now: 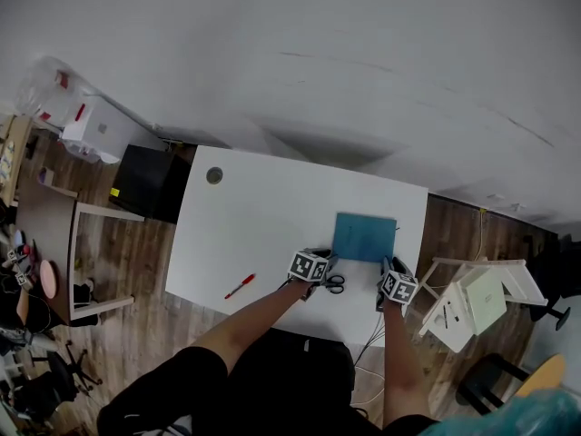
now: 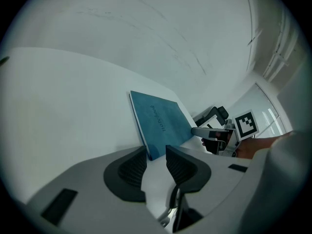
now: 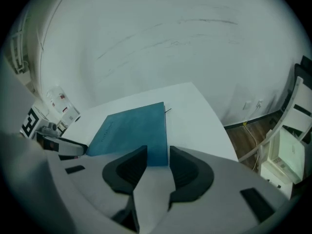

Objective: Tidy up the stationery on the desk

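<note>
A teal notebook [image 1: 364,237] lies flat on the white desk [image 1: 263,225], near the front right. My left gripper [image 1: 318,257] rests by its near left corner, the jaws slightly apart with bare desk showing between them [image 2: 156,156]. Black-handled scissors [image 1: 334,284] lie on the desk just right of that gripper; whether it touches them I cannot tell. My right gripper [image 1: 388,267] sits at the notebook's near right corner. It is open [image 3: 157,157], and the notebook's [image 3: 134,130] edge lies just beyond its tips. A red pen [image 1: 240,286] lies at the front left.
A round cable hole [image 1: 214,175] sits at the desk's back left corner. On the floor, a black box [image 1: 150,182] stands to the left and a white stool [image 1: 472,300] to the right. A wall rises right behind the desk.
</note>
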A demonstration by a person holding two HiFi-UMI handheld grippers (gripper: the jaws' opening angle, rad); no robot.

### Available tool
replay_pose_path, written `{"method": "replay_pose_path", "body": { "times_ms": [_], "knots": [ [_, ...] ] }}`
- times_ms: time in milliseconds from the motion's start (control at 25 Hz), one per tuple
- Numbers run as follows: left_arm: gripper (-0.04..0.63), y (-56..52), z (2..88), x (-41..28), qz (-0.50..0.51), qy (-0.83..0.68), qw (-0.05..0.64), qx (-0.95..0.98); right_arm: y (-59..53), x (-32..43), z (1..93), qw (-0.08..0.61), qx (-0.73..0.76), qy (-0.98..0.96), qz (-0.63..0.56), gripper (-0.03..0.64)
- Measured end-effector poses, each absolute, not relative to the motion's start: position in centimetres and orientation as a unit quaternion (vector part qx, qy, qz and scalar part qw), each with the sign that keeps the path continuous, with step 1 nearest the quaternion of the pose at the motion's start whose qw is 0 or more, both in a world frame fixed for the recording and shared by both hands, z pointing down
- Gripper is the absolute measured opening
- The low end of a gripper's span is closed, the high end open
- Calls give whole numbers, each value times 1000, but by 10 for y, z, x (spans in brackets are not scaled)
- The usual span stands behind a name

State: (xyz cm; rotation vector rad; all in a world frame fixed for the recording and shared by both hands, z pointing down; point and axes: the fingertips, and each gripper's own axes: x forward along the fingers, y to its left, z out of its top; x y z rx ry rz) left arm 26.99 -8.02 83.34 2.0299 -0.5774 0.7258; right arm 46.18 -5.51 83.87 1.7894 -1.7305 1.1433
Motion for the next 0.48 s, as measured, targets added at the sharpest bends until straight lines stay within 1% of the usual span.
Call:
{"method": "replay_pose_path", "body": {
  "times_ms": [120,280,480],
  "knots": [
    [130,-82,834,271,298,-236,427,821,-56,460,838,214,636,-622,404,135],
    [129,-81,835,270,304,-236,412,826,-57,458,838,216,631,-627,404,135],
    [130,-80,836,272,301,-237,417,824,-55,456,838,223,631,-627,398,135]
  ]
}}
